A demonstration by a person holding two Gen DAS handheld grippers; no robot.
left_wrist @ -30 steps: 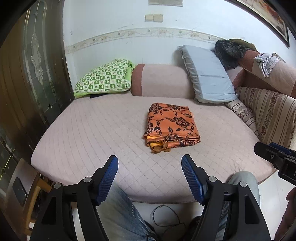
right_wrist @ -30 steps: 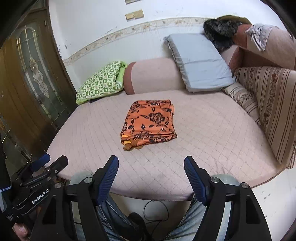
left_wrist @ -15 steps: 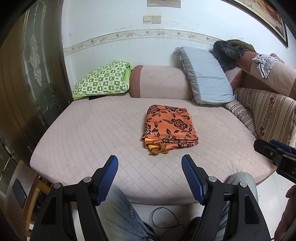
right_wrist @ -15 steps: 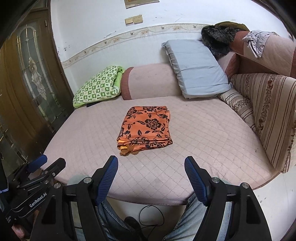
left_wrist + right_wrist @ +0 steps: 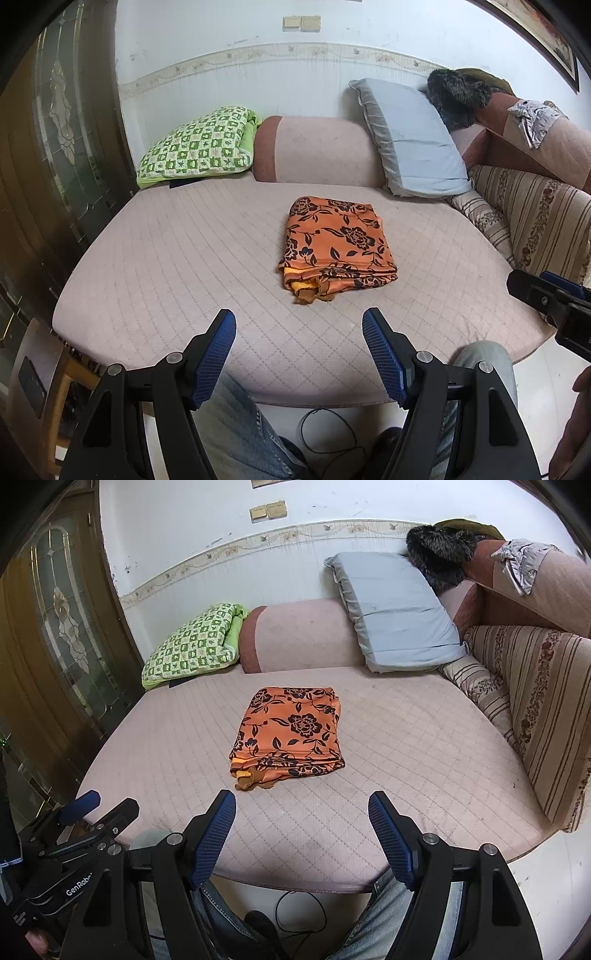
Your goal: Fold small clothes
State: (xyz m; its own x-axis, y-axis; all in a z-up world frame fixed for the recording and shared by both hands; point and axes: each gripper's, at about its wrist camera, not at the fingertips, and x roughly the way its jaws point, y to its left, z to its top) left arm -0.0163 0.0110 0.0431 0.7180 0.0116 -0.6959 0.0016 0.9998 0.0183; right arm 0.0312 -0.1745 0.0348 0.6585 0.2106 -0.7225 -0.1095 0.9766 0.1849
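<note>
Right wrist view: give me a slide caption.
Folded orange cloth lies on the pink bed; open right gripper hovers short of it, empty.

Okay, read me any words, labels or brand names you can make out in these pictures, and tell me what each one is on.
"GenRobo", cut off by the right gripper's finger: on the body of the left gripper, seen in the right wrist view.
No other text: none on the folded orange floral garment, pillows or wall.
</note>
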